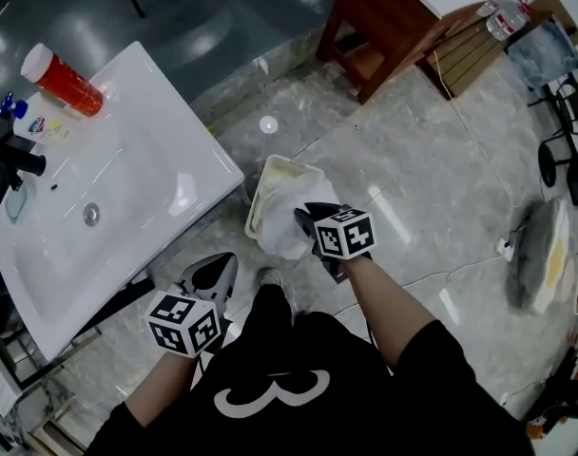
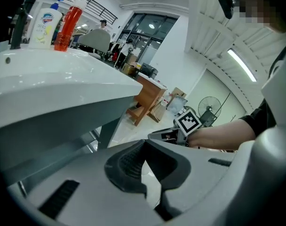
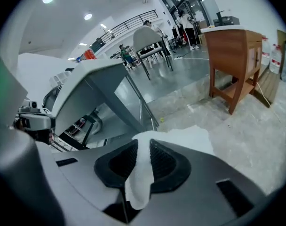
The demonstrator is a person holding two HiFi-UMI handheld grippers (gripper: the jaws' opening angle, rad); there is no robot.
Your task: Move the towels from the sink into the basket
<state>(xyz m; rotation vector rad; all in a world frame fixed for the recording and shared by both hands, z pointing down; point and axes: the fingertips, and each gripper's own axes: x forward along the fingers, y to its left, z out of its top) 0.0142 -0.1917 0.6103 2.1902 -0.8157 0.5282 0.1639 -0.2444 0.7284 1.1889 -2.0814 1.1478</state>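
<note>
The white sink (image 1: 127, 188) stands at the left, and its basin shows no towel. On the floor beside it is a cream basket (image 1: 278, 165). My right gripper (image 1: 306, 218) hangs just over the basket, shut on a white towel (image 1: 281, 228) that droops into it. In the right gripper view the towel (image 3: 139, 173) is pinched between the dark pads (image 3: 164, 161) and spreads out beyond them. My left gripper (image 1: 216, 269) is low, near the sink's front edge. Its jaws meet at the tips with nothing between them (image 2: 143, 147).
An orange bottle with a white cap (image 1: 66, 82), a blue-capped bottle and a black tap (image 1: 18, 160) sit at the sink's back edge. A wooden cabinet (image 1: 394, 17) stands further off. Cables and a floor fan (image 1: 565, 150) lie to the right on the marble floor.
</note>
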